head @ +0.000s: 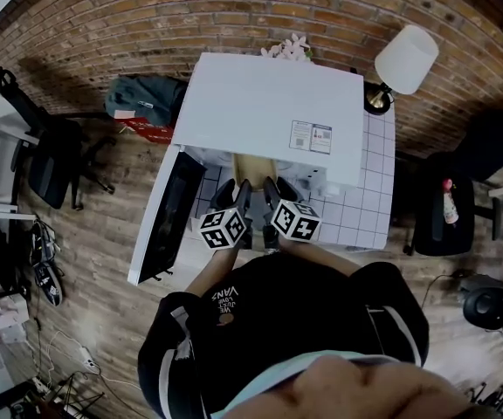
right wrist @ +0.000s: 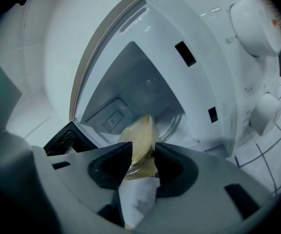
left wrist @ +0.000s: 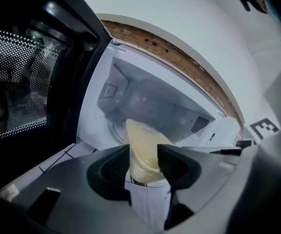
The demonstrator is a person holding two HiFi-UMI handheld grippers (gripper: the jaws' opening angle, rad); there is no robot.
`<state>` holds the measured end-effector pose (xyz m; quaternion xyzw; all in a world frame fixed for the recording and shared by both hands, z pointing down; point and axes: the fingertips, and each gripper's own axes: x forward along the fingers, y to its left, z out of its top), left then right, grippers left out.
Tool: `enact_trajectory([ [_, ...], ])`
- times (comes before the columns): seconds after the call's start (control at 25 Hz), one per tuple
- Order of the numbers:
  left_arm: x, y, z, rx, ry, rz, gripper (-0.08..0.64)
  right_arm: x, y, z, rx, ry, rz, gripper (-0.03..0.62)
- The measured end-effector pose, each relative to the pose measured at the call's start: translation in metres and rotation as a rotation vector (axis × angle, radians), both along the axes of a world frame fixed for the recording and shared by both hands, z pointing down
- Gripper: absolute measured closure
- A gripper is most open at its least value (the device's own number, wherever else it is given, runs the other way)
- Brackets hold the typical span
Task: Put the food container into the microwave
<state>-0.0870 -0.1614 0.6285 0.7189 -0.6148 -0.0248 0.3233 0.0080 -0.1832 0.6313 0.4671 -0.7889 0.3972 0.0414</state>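
The food container (head: 253,168) is a shallow clear tub with cream-coloured contents, held at the mouth of the white microwave (head: 269,103). Both grippers grip it from the near side. My left gripper (head: 238,192) is shut on the container's (left wrist: 143,150) rim, left gripper (left wrist: 144,163) jaws pinching its edge. My right gripper (head: 273,190) is shut on the other side of the container (right wrist: 139,140), right gripper (right wrist: 143,163) pads on its rim. The microwave door (head: 166,216) hangs open to the left, and the cavity (left wrist: 145,101) lies just ahead of the tub.
The microwave stands on a white tiled table (head: 365,216) against a brick wall. Its control knobs (right wrist: 255,16) are at the right. A white lamp (head: 404,59) stands behind it. Black chairs (head: 46,160) sit at the left and a dark bag (head: 142,99) lies on the floor.
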Motion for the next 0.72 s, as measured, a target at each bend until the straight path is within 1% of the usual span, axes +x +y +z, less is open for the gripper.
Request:
enact_trajectory([
  [0.32, -0.005, -0.016, 0.003, 0.009, -0.001, -0.041, 0.377, -0.005, -0.013, 0.004, -0.001, -0.008, -0.050, 0.459],
  [0.56, -0.006, -0.024, -0.001, 0.035, -0.010, -0.048, 0.376, -0.009, -0.019, 0.001, 0.007, -0.025, -0.069, 0.448],
  [0.72, -0.006, -0.023, -0.003, 0.055, 0.018, -0.044, 0.373, -0.009, -0.020, 0.001, 0.003, -0.031, -0.074, 0.437],
])
